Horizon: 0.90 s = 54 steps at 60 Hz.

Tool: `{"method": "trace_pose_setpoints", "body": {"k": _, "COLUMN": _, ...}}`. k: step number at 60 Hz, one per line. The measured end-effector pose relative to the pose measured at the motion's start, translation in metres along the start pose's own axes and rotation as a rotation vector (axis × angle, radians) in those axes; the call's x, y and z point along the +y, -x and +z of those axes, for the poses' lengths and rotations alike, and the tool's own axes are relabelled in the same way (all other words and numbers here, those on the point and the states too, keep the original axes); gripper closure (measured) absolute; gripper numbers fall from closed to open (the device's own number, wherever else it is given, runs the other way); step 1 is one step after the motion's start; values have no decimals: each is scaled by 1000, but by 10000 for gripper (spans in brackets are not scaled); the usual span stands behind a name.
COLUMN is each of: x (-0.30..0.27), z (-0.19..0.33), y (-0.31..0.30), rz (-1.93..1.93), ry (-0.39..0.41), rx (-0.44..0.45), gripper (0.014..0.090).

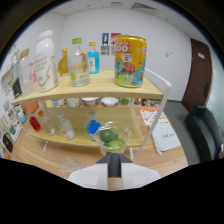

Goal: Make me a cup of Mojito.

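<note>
The lower part of the view is black, so the fingertips of the tongs (114, 172) are cut off and it cannot be told whether they are clenched or released. On the upper wooden shelf (100, 86) stand, from the left, a tall white jug (46, 60), a clear glass bottle (78, 62) and a glossy yellow can (130, 60). Just ahead of the tongs sits a clear glass cup (113, 138) holding green limes (111, 140).

Glass cup of limes ahead of a stocked wooden shelf

Low centre, a clear cup (114, 140) holds green limes (111, 138) just above the hand-held gripper (114, 172); bottles and a yellow can (130, 61) line the shelf (100, 86) above.
</note>
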Motion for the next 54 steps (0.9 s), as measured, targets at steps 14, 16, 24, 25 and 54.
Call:
{"method": "trace_pose_setpoints", "body": {"k": 14, "x": 64, "z": 0, "y": 46, "rz": -54, "ry": 72, "rx": 42, "gripper": 901}}
{"method": "trace_pose_setpoints", "body": {"k": 16, "x": 69, "z": 2, "y": 51, "rz": -62, "ry": 75, "rx": 48, "gripper": 900}}
{"method": "trace_pose_setpoints", "body": {"k": 24, "x": 70, "z": 2, "y": 66, "rz": -147, "ry": 43, "rx": 97, "gripper": 901}}
{"method": "trace_pose_setpoints", "body": {"k": 25, "x": 69, "z": 2, "y": 67, "rz": -161, "ry": 35, "rx": 105, "gripper": 900}}
{"method": "trace_pose_setpoints", "body": {"k": 54, "x": 2, "z": -6, "y": 70, "rz": -1314, "ry": -319, "rx": 425, "gripper": 902}}
